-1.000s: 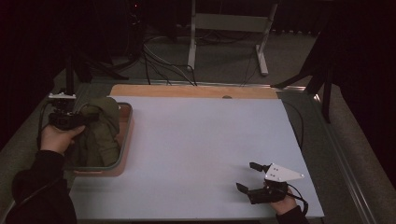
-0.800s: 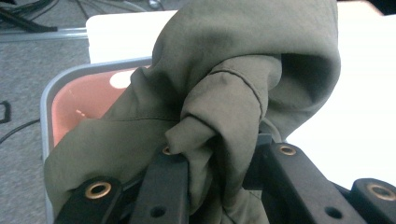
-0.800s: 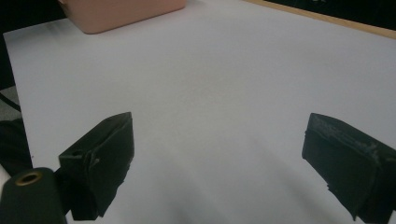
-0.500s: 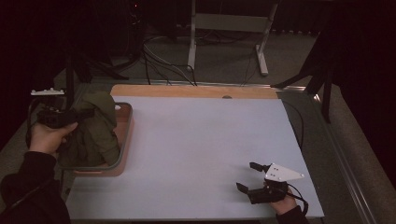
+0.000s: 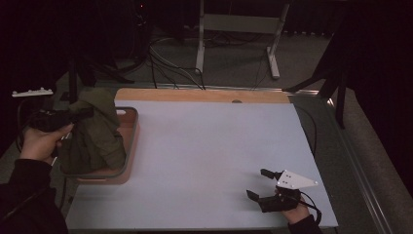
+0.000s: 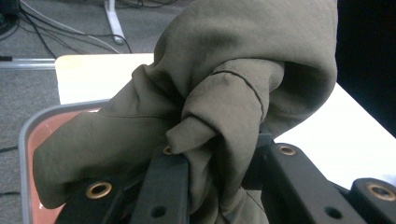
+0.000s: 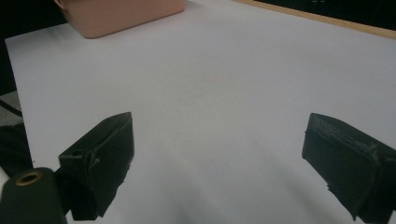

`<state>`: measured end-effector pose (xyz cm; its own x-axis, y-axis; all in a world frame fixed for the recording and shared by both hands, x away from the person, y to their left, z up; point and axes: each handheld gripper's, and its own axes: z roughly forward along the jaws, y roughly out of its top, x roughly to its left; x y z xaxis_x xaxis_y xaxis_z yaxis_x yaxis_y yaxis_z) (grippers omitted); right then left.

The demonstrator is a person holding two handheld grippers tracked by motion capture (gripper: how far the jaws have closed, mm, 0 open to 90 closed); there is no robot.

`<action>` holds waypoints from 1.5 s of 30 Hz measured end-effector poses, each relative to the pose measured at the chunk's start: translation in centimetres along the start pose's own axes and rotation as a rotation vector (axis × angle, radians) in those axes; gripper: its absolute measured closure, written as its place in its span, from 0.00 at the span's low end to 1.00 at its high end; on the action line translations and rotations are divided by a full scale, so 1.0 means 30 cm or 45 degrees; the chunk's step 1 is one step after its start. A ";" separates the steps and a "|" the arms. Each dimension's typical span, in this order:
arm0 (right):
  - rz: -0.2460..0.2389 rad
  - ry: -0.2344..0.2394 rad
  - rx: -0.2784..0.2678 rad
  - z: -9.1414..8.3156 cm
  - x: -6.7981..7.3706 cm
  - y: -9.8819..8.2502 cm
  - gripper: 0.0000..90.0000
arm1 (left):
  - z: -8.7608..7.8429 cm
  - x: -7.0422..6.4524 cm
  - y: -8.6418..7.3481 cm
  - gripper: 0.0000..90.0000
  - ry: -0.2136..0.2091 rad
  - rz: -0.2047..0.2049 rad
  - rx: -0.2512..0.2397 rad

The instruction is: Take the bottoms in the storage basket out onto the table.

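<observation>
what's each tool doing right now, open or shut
Left tool: shut on the olive green garment, lifting it above the pink tray.
Right tool: open, holding nothing, over the white table.

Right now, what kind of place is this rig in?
Probably a lab or workshop data-collection bench: a bare white table, loose cables across the grey floor, a metal stand behind. Dark surroundings hide the rest.

The high view is dim and murky; the room around the tabletop (image 5: 209, 146) sinks into black, and only the pale surface catches soft overhead light. The tongs' close views are brighter, with the near black jaws slightly soft and faint shadows beneath them.
</observation>
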<state>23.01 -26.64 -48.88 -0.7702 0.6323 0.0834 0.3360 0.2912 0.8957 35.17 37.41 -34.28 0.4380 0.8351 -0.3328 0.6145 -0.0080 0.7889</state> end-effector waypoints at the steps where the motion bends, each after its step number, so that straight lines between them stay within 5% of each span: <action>1: 0.000 0.000 0.000 0.000 0.000 0.000 0.11 | -0.005 -0.003 0.004 0.87 -0.002 0.003 -0.007; 22: 0.000 -0.004 -0.003 -0.001 -0.002 0.001 0.11 | -0.113 -0.078 0.114 0.87 -0.039 0.033 -0.136; 37: -0.006 -0.008 -0.005 -0.003 -0.003 0.002 0.11 | -0.083 -0.135 0.150 0.87 -0.190 0.013 -0.144; 45: -0.009 -0.006 -0.004 -0.004 -0.003 0.002 0.11 | -0.048 -0.178 0.166 0.87 -0.224 0.039 -0.107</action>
<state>23.05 -26.76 -48.79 -0.7701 0.6335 0.0752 0.3289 0.2931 0.8977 34.94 33.69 -27.83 0.5685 0.7258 -0.3873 0.5451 0.0203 0.8381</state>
